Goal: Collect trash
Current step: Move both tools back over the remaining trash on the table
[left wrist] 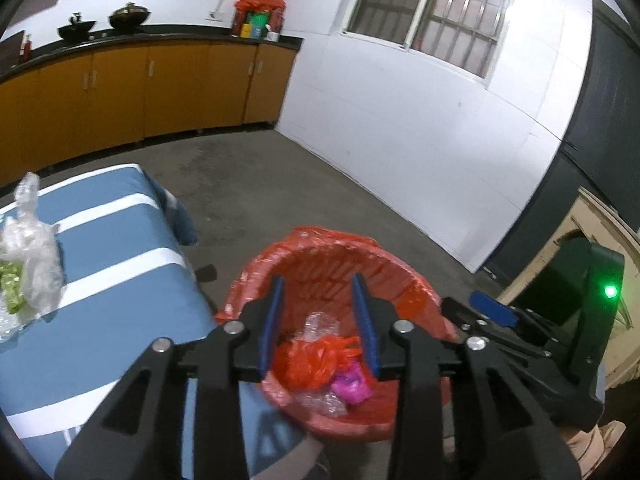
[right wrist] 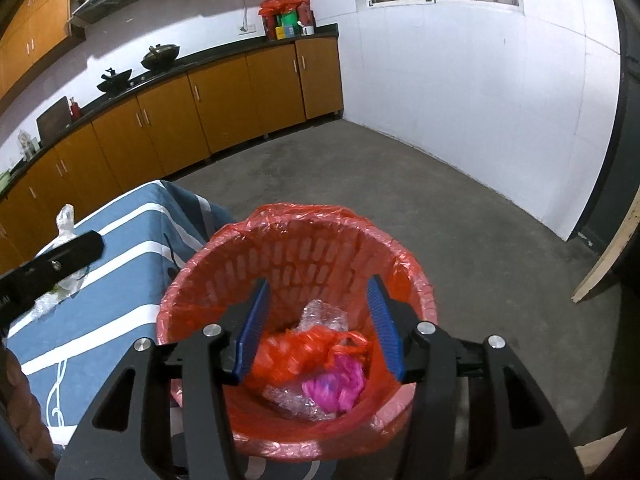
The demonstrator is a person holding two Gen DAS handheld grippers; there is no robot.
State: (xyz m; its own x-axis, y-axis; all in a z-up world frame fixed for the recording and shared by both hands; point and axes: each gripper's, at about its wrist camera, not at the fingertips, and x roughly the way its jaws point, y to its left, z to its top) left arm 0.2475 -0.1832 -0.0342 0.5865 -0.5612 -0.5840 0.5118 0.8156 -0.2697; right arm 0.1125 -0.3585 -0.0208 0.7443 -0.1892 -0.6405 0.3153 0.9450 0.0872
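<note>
Here, entries by item:
Left gripper [left wrist: 318, 284]: jaws parted, nothing between the blue pads; poised above the bin mouth.
Right gripper [right wrist: 320, 288]: jaws parted a little wider, also empty; above the same bin, just beside the left one.
Bin [right wrist: 416, 280]: red slotted basket with a red plastic liner folded over its rim; stands on the concrete floor, close against the table's corner.
Trash in bin: crumpled orange-red bag [right wrist: 296, 354], pink bag [right wrist: 336, 386] and clear wrap [right wrist: 322, 314], all lying at the bottom.
Trash left out: clear plastic wrap [left wrist: 30, 240] with a green packet [left wrist: 12, 284] under it, on the table.
Table [left wrist: 120, 280]: blue cloth with white stripes.
Background: counter [right wrist: 224, 52] with orange cabinet doors, two dark woks on top.
</note>
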